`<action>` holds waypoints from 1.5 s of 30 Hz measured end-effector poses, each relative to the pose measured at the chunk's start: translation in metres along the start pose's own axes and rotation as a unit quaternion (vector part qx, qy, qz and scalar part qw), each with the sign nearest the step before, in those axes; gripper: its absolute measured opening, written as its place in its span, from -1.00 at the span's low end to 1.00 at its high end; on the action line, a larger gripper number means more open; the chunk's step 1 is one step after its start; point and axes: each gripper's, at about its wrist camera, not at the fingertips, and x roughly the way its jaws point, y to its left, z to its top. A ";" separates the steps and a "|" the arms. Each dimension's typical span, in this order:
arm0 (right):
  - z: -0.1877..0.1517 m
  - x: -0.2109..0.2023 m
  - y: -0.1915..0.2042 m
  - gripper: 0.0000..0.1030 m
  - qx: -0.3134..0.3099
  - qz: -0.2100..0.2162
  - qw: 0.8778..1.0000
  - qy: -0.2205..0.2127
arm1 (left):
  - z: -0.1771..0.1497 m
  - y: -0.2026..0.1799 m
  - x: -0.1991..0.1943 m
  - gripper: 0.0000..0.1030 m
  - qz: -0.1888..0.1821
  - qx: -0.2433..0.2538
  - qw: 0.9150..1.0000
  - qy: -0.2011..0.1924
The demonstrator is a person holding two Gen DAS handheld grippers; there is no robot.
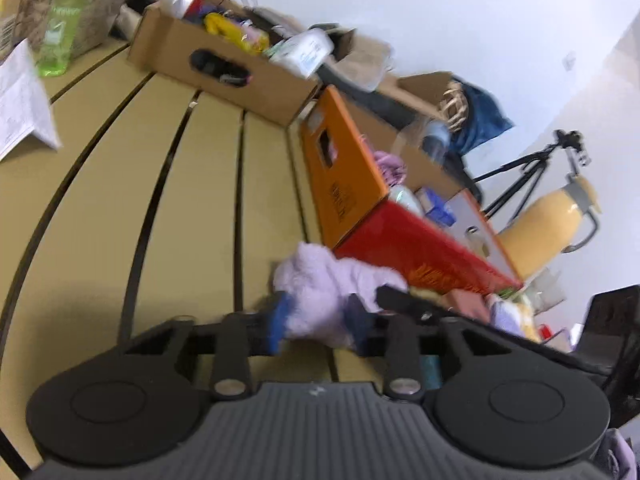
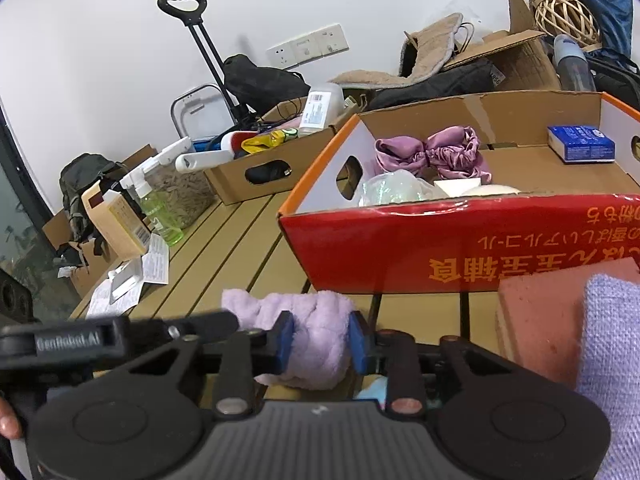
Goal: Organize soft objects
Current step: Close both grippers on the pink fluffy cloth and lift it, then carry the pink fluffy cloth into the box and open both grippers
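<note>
The slatted wooden table [image 2: 224, 240] spread out ahead of both grippers and under them. Just beyond the fingertips of each stood the red and orange cardboard box [image 2: 460, 248], its near wall facing the right gripper and its corner turned toward the left one; inside it, farther off, lay a purple satin scrunchie [image 2: 436, 152] and a small blue carton [image 2: 580, 144]. Behind that box and to the left of the right gripper sat a brown cardboard box [image 2: 256, 172] full of bottles and packets. Close on the right gripper's right side were a pink sponge-like block [image 2: 536, 320] and a lilac knitted piece [image 2: 612, 344], the knit overlapping the block.

The lilac fluffy cloth [image 2: 316, 332] lay bunched on the table directly in front of the box wall. The right gripper [image 2: 322, 340] had its blue pads [image 2: 285, 338] pressed into the cloth from either side, squeezing it. The left gripper [image 1: 320, 320] likewise clamped the same cloth between its blue pads [image 1: 280, 320], the fabric bulging past them; that view was blurred.
</note>
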 end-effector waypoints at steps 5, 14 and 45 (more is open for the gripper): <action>0.001 -0.025 0.010 -0.59 -0.009 0.017 1.000 -0.010 | -0.015 -0.028 -0.049 -0.68 -0.001 -0.001 0.999 -0.037; -0.027 -0.142 0.019 -0.59 -0.020 0.059 0.995 -0.072 | -0.073 -0.104 -0.123 -0.68 -0.054 0.010 0.995 -0.086; 0.174 -0.078 -0.188 -0.59 0.080 0.006 0.997 -0.019 | 0.126 -0.195 0.151 -0.68 -0.014 0.040 0.998 0.035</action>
